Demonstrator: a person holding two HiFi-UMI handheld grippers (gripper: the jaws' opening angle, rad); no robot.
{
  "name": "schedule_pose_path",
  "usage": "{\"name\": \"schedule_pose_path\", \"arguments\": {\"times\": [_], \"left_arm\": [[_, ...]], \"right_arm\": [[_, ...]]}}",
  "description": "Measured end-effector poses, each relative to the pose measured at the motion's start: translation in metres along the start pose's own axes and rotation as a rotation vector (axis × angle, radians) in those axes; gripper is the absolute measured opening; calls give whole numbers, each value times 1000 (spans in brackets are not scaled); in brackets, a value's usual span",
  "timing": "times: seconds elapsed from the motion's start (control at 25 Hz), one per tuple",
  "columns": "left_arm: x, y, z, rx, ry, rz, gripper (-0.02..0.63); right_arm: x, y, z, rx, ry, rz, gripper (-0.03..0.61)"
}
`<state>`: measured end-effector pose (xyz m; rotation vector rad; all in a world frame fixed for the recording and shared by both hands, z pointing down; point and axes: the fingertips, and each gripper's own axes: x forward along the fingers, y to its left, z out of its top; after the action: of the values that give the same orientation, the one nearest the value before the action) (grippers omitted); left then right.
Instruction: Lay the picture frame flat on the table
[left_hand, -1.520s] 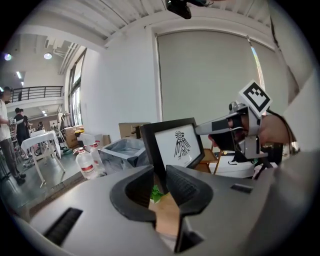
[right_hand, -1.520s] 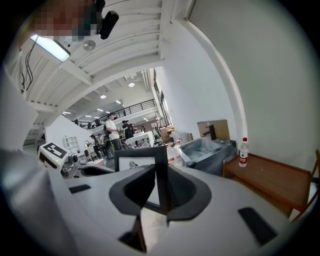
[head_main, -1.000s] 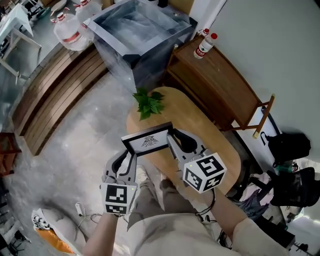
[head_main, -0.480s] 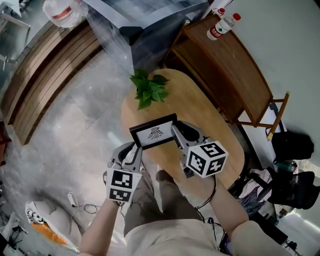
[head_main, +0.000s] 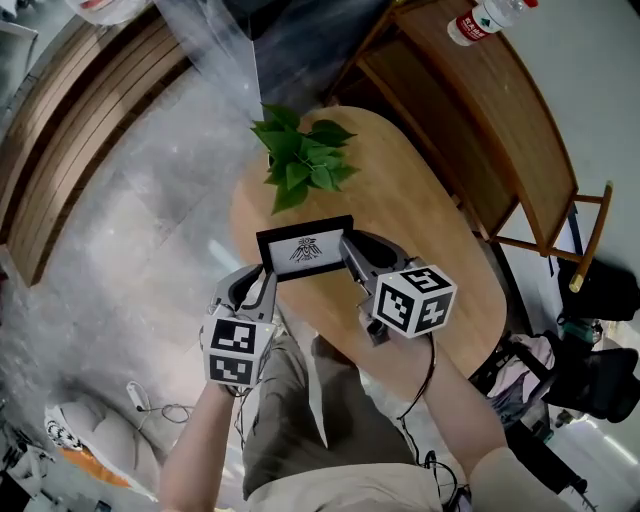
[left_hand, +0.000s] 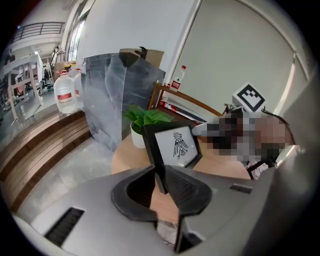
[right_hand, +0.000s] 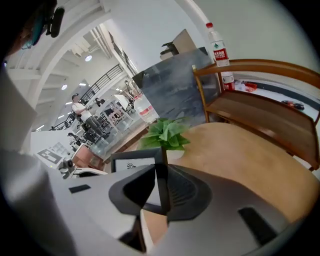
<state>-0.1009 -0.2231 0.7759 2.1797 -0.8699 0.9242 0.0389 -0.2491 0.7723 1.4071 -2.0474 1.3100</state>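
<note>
Left claw (head_main: 262, 288) and right claw (head_main: 350, 256) each clenched on one side edge of upright picture frame (head_main: 305, 250), over tabletop (head_main: 425, 215), near plant (head_main: 300, 160).

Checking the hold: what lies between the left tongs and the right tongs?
The picture frame spans them, left tongs shut on one side edge, right tongs on the other; the head view shows it.
</note>
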Motion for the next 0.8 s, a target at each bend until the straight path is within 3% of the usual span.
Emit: {"name": "schedule_pose_path", "arguments": {"times": [0.24, 0.48, 0.8], "left_arm": [[50, 28, -26, -66, 27, -8, 60], [92, 48, -44, -82, 42, -4, 58], [129, 60, -53, -175, 36, 16, 58]], "right_arm": [[47, -28, -28, 12, 41, -17, 57], [87, -57, -53, 23, 82, -38, 52], [117, -82, -57, -2, 65, -103, 52]]}}
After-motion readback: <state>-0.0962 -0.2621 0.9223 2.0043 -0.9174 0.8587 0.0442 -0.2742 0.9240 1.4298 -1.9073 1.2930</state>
